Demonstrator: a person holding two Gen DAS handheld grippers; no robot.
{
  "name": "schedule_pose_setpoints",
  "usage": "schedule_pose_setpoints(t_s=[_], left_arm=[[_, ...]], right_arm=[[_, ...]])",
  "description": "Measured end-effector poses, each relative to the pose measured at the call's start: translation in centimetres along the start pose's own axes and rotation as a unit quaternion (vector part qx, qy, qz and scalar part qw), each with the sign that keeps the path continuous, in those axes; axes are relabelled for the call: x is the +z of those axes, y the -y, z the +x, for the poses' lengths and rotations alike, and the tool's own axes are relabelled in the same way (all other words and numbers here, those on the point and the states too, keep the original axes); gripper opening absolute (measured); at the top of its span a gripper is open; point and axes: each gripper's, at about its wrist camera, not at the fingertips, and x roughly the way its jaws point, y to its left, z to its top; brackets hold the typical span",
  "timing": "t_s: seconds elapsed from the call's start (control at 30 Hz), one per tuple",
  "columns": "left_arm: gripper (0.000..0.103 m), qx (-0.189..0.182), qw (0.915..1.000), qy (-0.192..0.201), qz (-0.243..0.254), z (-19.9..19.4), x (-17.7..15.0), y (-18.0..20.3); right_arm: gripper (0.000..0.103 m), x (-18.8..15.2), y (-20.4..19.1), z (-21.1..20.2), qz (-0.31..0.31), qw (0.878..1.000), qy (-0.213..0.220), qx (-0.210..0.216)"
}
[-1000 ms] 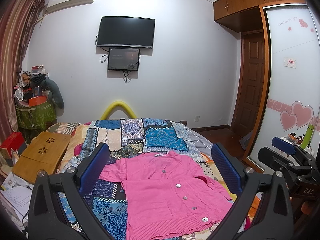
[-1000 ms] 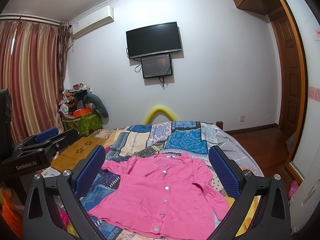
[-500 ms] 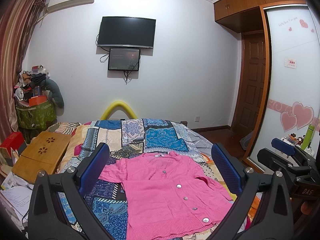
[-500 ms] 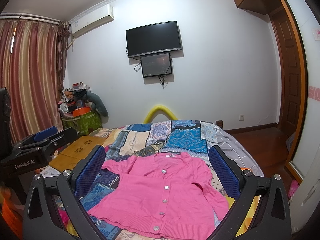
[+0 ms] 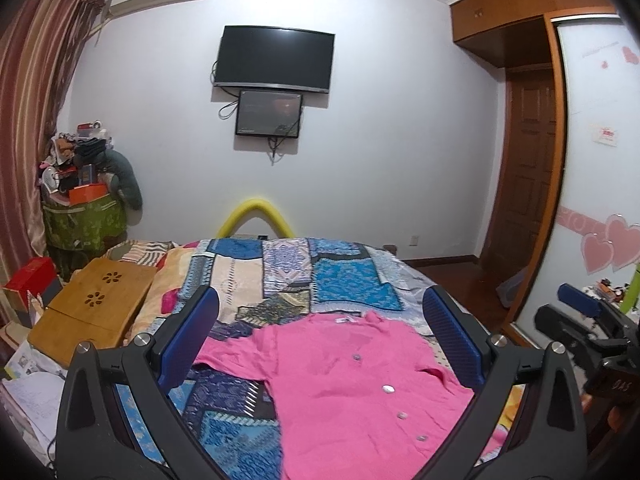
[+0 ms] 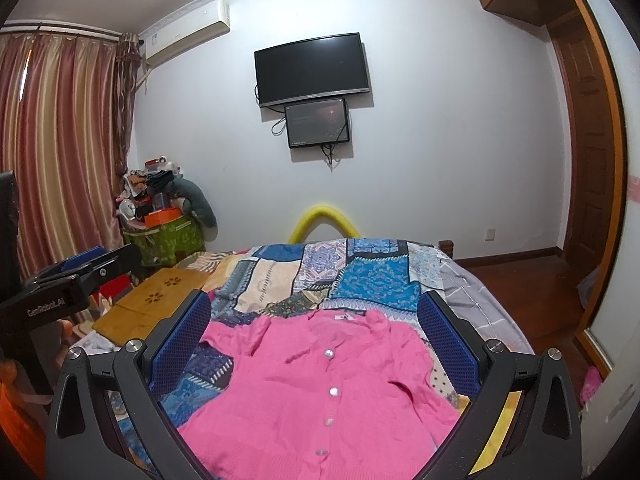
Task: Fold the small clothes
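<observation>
We had both claws spread wide with nothing in them. The left gripper [image 5: 320, 340] hung over the near end of the bed, its blue pads [image 5: 188, 340] well apart, and the pink cardigan [image 5: 360, 392] lay flat between and below them, buttoned up, collar pointing away from us. From that claw the cardigan sat a bit right of centre: its hem ran under the right finger, while one sleeve stretched out toward the left pad. Left of the sleeve there was bare patchwork bedspread [image 5: 280, 276], so plenty of room on that side.

The right gripper [image 6: 316, 340] was just as wide, and from there the cardigan [image 6: 320, 392] filled nearly the whole gap between the pads [image 6: 448, 344]. Its collar with the white label lay just beyond the fingertips, and the far half of the bedspread [image 6: 360, 276] past it was open. The sleeve on the right bunched up near the right pad, close to the bed's edge, where grey sheet [image 6: 476, 300] showed before the drop to the wooden floor [image 6: 532, 276].

Each claw showed up at the edge of the other's view, so we had them side by side and apart. Further out on the left, a low bamboo table [image 5: 92, 312] sat against the bed's side. A yellow foam loop [image 5: 256, 216] poked up behind the far end of the bed, under the wall TV [image 5: 274, 60].
</observation>
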Motion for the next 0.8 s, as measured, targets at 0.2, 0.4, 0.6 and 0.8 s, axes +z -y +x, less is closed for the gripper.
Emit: schedule_pose_setpoints(t_s=[0.2, 0.4, 0.6, 0.8], left_arm=[[0.103, 0.03, 0.9994, -0.017, 0.003, 4.2, 1.0, -2.7], [0.103, 0.041, 0.9978, -0.051, -0.011, 9.3, 1.3, -6.6], [0.103, 0.054, 0.9936, -0.084, -0.051, 14.6, 0.5, -11.1], [0.103, 0.103, 0.9831, -0.13, -0.077, 20.1, -1.4, -15.9]], right_arm=[[0.102, 0.7, 0.5, 3.0, -0.001, 1.0, -0.008, -0.003], [0.102, 1.2, 1.5, 6.9, 0.006, 0.999, -0.037, -0.002], [0.102, 1.0, 2.2, 11.2, -0.011, 0.997, -0.076, -0.009], [0.102, 0.3, 3.3, 15.2, 0.005, 0.993, -0.121, -0.01]])
